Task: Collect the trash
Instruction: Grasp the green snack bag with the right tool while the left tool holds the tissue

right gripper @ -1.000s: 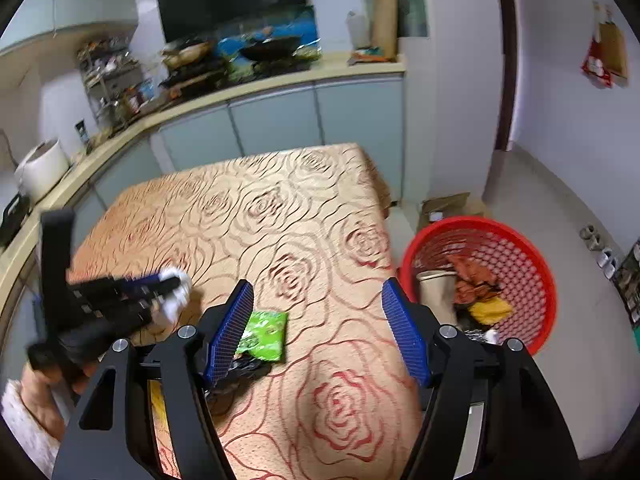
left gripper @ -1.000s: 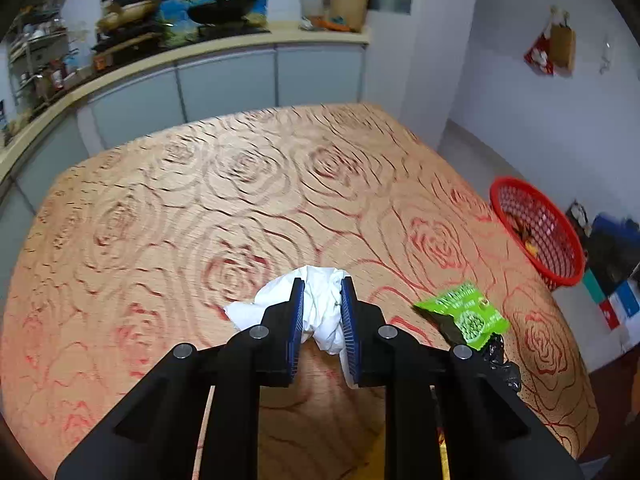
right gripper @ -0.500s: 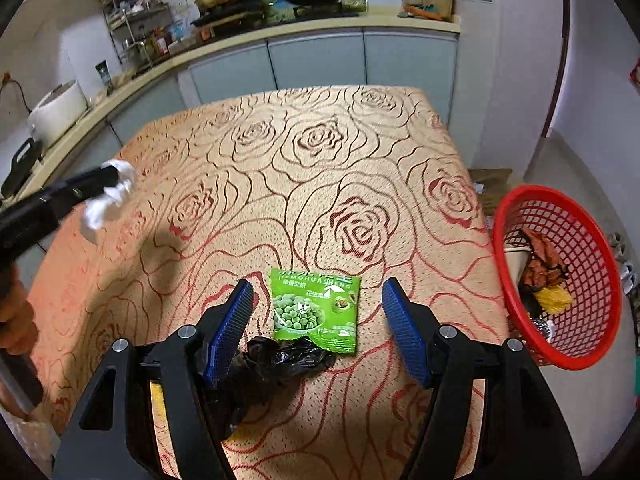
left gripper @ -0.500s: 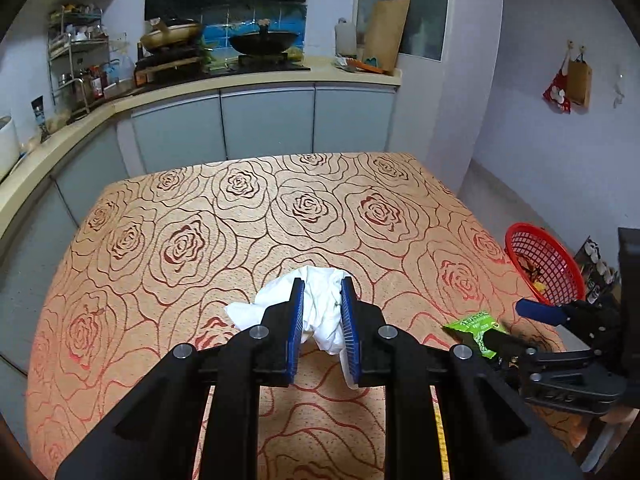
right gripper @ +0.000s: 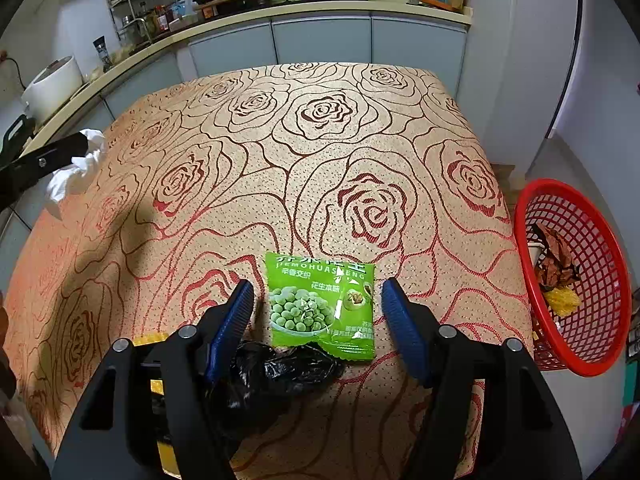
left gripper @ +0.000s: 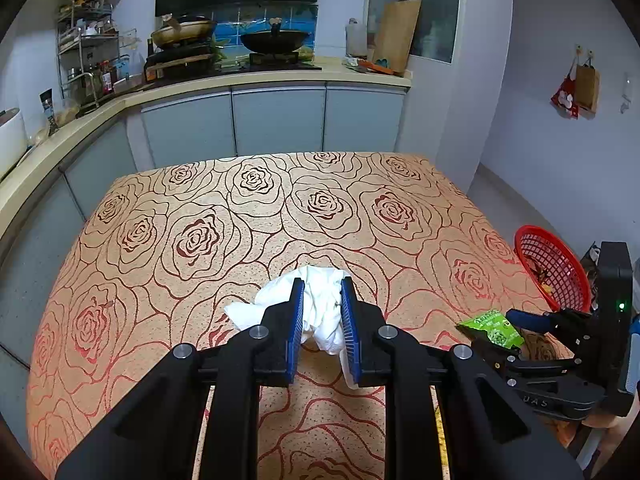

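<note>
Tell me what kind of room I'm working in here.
Most likely a home kitchen: a wok sits on a stove, a counter runs over grey cabinets, and a rack holds bottles.

A table point(right gripper: 320, 152) under a tan cloth patterned with red roses carries a green snack packet point(right gripper: 320, 304) near its six o'clock edge. A crumpled black plastic bag point(right gripper: 272, 376) touches the packet at seven o'clock, with a yellow strip point(right gripper: 154, 360) at nine o'clock of the bag
</note>
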